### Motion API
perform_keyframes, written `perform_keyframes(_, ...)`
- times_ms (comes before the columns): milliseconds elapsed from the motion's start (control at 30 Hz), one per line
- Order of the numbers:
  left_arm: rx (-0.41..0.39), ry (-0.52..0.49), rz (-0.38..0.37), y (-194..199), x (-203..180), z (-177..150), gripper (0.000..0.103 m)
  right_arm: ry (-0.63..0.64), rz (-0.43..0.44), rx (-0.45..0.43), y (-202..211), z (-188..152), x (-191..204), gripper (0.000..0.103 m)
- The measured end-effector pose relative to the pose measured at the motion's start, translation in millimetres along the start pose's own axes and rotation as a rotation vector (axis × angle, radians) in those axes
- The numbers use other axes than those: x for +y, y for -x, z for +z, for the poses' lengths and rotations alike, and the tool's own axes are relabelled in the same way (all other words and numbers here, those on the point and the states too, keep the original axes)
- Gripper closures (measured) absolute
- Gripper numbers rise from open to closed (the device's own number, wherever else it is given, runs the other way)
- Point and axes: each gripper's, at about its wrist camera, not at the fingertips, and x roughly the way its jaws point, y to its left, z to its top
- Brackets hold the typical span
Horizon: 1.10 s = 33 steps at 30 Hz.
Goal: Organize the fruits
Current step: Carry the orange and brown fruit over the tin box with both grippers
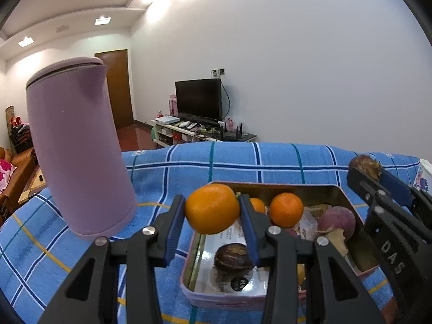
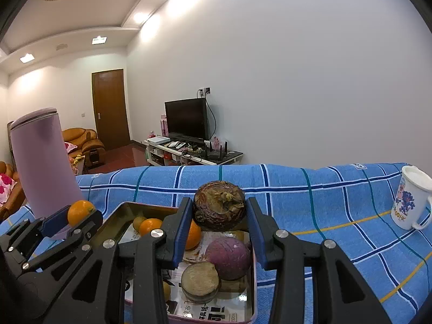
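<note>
Two sets of tongs each pinch a fruit above a shallow metal tin (image 1: 348, 202). The left tongs (image 1: 212, 209) clamp an orange citrus fruit (image 1: 212, 209) between their blue pads, held over the tin's near-left corner. The right tongs (image 2: 219, 206) grip a dark brown, wrinkled round fruit (image 2: 219, 206), with its dried stem cap facing the camera, above the tin's middle. In the left wrist view the right tongs show at the right edge, with the raised letters "DAS" on their black body.

Inside the tin lie two smaller oranges (image 1: 286, 210), a purple round fruit (image 2: 229, 257), a cut brownish piece (image 2: 199, 282) just before it, and another dark brown fruit (image 1: 233, 257). They rest on printed paper (image 2: 210, 313) with Chinese characters, too partial to read; a black round sticker on it cannot be made out.

The tin sits on a tabletop covered by a blue checked cloth (image 2: 310, 202). A tall lilac lidded container (image 1: 78, 148) stands just left of the tin, near the left tongs. A white mug (image 2: 411, 199) with a blue cartoon print and letters ending "HK" stands well apart at the far right, close to the cloth's edge. Between tin and mug the cloth lies bare, as does the strip behind the tin up to the far edge. A small white tag with illegible letters sits on that far hem.
</note>
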Motion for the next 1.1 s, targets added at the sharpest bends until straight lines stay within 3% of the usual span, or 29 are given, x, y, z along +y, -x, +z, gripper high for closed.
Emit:
perform_keyframes(467, 0.027, -0.001, -0.008, -2.2, -3.1, 0.4, 0.06, 0.049, -0.012, 0.019, -7.7, -1.9, 5.9, 0.06)
perform_keyframes(800, 0.088, 0.022, 0.014, -13.7, -5.5, -0.7, 0.06, 0.073, -0.011, 0.013, -12.3, -1.0, 4.9, 0.06)
perform_keyframes(1100, 0.21, -0.101, -0.008, -34.5, -26.2, -4.6, 0.06, 0.066, -0.006, 0.019, -15.7, 0.1, 1.3, 0.06)
